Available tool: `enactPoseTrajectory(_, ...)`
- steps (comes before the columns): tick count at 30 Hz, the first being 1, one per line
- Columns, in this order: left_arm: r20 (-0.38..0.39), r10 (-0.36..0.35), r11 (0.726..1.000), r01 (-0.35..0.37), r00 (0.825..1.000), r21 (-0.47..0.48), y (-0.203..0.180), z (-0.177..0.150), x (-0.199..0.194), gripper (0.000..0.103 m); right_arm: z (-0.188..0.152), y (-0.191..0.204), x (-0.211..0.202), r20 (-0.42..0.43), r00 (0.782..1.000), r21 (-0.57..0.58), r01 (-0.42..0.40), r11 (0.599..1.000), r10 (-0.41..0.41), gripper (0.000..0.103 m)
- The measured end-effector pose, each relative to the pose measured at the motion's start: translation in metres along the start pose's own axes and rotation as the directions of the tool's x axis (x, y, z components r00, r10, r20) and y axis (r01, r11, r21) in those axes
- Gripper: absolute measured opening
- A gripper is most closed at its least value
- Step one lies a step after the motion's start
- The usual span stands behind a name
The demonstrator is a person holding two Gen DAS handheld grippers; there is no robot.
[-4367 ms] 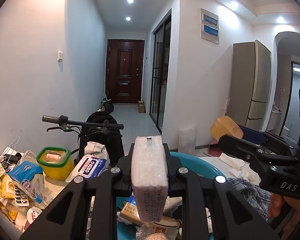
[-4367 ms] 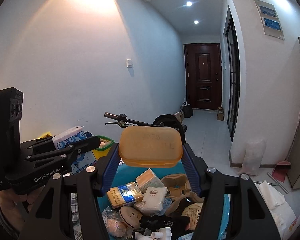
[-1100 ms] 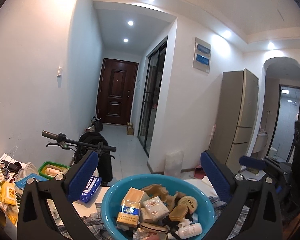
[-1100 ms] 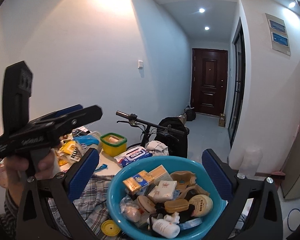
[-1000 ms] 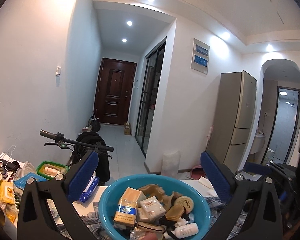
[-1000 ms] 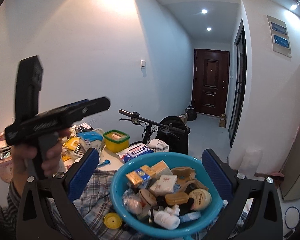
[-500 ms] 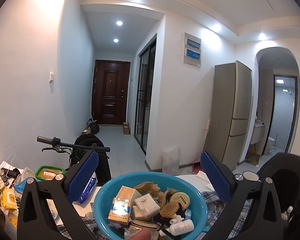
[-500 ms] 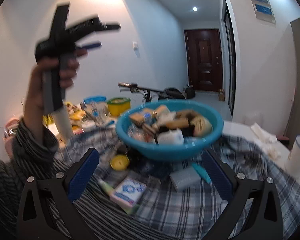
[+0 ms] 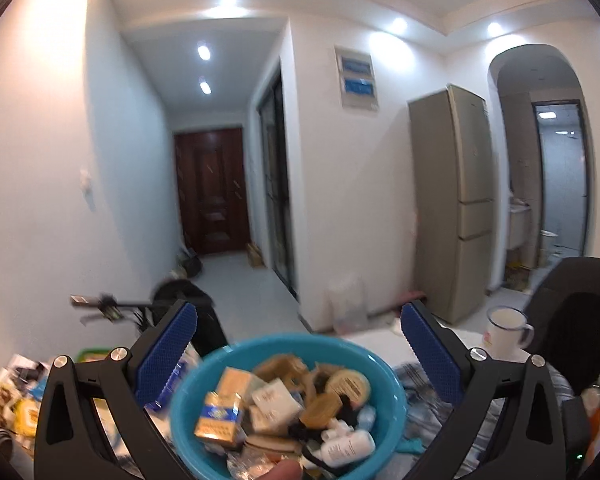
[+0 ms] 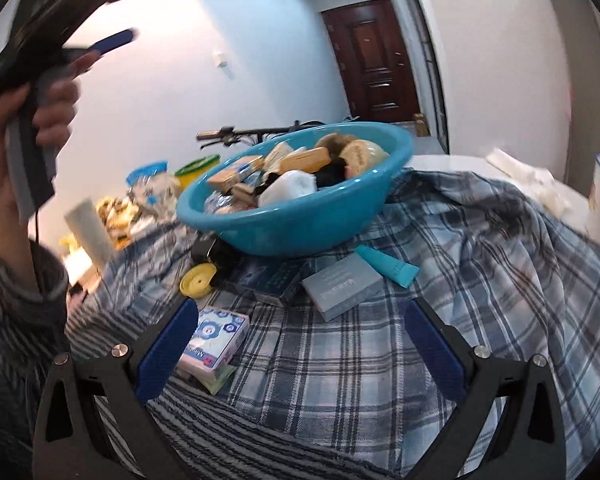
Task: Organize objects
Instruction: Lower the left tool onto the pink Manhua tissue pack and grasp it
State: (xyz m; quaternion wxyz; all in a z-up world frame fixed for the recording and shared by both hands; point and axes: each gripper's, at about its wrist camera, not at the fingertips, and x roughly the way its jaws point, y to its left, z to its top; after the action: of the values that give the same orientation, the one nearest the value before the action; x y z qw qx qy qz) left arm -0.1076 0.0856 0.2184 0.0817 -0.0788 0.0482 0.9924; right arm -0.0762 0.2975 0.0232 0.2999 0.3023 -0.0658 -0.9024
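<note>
1. Loose household objects are being gathered into a blue basin (image 10: 300,216), which is set on a plaid cloth (image 10: 440,312) spread over the table, within reach of both grippers.
2. The basin is seen heaped with small boxes, tins and bottles, a blue-and-gold carton (image 9: 216,420) among them near its left rim in the left wrist view; the pile sits level with the rim, so little room is judged to be left.
3. Several things are left on the cloth in front of the basin: a grey box (image 10: 342,283), a teal tube (image 10: 388,266) touching it, a yellow lid (image 10: 198,280), and a white box with blue flowers (image 10: 214,338) nearest the right gripper (image 10: 300,354).
4. The right gripper is held low over the cloth with its jaws spread wide and nothing between them, apparently aimed at these remaining items.
5. The left gripper (image 9: 298,344) is held raised above the basin, likewise fully spread and empty; in the right wrist view it is seen lifted high in a hand (image 10: 40,96), probably to keep it clear of the right gripper's path.
6. A white mug (image 9: 506,330) stands well apart on the right side of the table.
</note>
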Motion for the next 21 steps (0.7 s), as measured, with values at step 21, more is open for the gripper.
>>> enactPoseTrajectory(21, -0.609, -0.256, 0.953, 0.300, 0.750, -0.031, -0.045, -0.205, 0.005, 0.103, -0.001, 0.010, -0.009, 0.038, 0.999, -0.028, 0.008, 1.000, -0.007, 0.103)
